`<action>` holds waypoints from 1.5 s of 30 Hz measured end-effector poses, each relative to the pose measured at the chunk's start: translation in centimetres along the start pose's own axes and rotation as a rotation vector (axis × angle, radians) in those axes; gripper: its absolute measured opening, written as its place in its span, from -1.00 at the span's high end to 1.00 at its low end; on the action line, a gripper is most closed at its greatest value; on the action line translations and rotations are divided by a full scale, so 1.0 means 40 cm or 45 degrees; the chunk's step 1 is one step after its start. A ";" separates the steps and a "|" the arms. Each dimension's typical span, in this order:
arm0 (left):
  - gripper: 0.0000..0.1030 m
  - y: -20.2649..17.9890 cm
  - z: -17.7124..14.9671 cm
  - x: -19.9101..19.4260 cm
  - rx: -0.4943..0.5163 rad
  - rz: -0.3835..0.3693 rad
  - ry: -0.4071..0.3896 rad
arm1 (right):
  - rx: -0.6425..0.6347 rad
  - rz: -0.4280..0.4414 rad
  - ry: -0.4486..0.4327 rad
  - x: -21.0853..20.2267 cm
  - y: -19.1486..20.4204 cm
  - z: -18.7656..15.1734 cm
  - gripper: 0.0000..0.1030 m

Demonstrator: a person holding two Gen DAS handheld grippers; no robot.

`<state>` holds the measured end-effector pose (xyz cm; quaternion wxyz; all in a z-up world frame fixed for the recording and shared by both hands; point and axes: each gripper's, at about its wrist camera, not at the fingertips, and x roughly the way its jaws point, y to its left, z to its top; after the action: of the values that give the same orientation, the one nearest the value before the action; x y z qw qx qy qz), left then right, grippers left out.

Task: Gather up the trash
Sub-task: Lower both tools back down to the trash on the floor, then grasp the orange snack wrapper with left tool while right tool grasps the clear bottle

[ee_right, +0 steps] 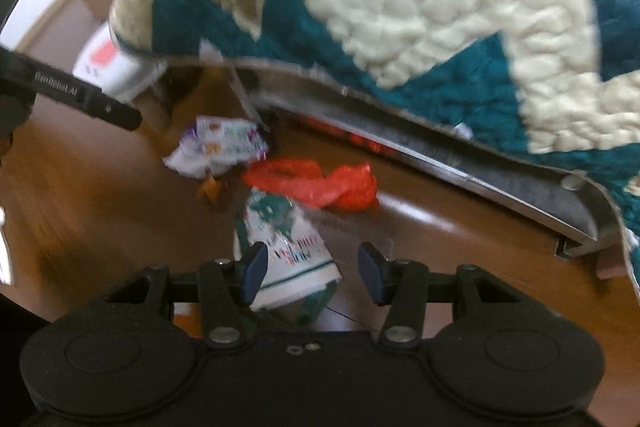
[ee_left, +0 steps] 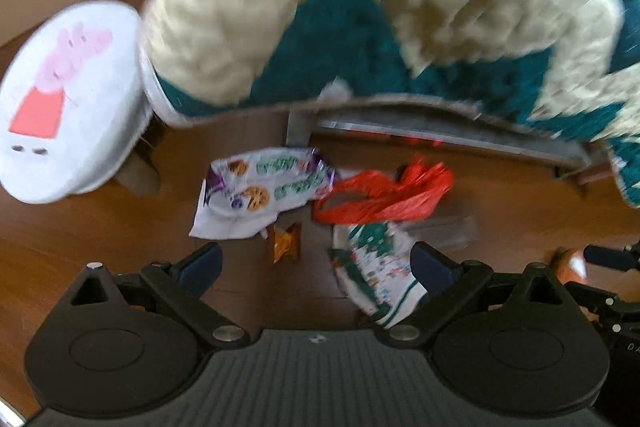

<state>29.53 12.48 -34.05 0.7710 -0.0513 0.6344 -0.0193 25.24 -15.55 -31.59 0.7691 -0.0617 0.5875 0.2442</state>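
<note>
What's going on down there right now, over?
Both claws open, left, right. Green-white wrapper nearest right claw, on floor. Red bag and cookie wrapper beyond. Quilt overhangs.

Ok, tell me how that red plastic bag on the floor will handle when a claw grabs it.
The red plastic bag looks thin and crumpled, so it will likely be floppy and collapse under a pinch. It probably weighs very little and may slide on the smooth wooden floor if pushed. Its glossy film could slip between the fingers, so gripping a bunched fold seems safer.

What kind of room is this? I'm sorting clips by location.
Probably a bedroom: a teal and cream quilt hangs over a metal bed frame above a wooden floor, with a child's cartoon-pig stool alongside. Wrappers and a red plastic bag litter the floor.
</note>
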 end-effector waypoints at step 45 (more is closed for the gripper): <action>0.30 0.117 -0.024 0.586 -0.232 -0.018 0.288 | -0.980 0.060 0.318 0.529 0.037 0.019 0.12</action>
<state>32.99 14.85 -57.61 0.6867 -0.1229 0.7159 0.0273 29.28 -7.56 -50.81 0.6066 -0.3607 0.5434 0.4545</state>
